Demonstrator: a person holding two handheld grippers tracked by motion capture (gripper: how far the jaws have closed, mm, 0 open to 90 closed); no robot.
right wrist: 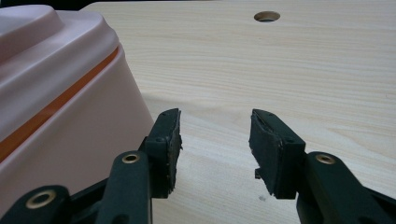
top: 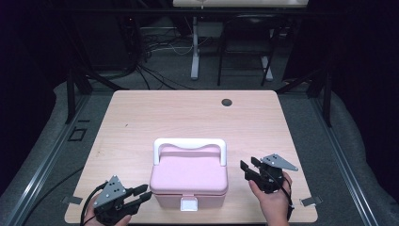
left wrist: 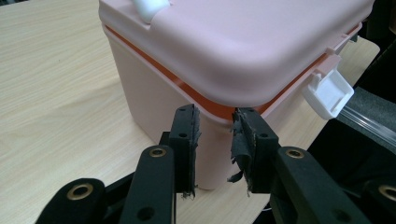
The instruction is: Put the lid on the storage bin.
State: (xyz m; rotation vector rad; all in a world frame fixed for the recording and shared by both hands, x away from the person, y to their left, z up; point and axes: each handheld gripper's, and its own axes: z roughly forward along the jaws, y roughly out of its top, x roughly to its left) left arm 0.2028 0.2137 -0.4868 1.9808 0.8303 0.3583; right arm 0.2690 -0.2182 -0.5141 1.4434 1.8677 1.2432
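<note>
A pink lidded box (top: 189, 176) with a white carry handle (top: 189, 143) and a white front latch (top: 189, 204) stands near the table's front edge. My left gripper (top: 143, 193) is at the box's front left corner, open, its jaws apart with nothing between them. In the left gripper view that gripper (left wrist: 215, 133) points at the box's corner (left wrist: 210, 93), and the latch (left wrist: 328, 93) sticks out at the right. My right gripper (top: 248, 165) is just right of the box, open and empty. In the right gripper view it (right wrist: 215, 135) hovers over bare wood beside the box's side wall (right wrist: 70, 130).
The light wooden table (top: 188, 113) has a round cable hole (top: 227, 102) at the back right. Beyond it stand a desk leg (top: 194, 47), cables and dark frame rails on the grey floor. Wood lies bare behind and to both sides of the box.
</note>
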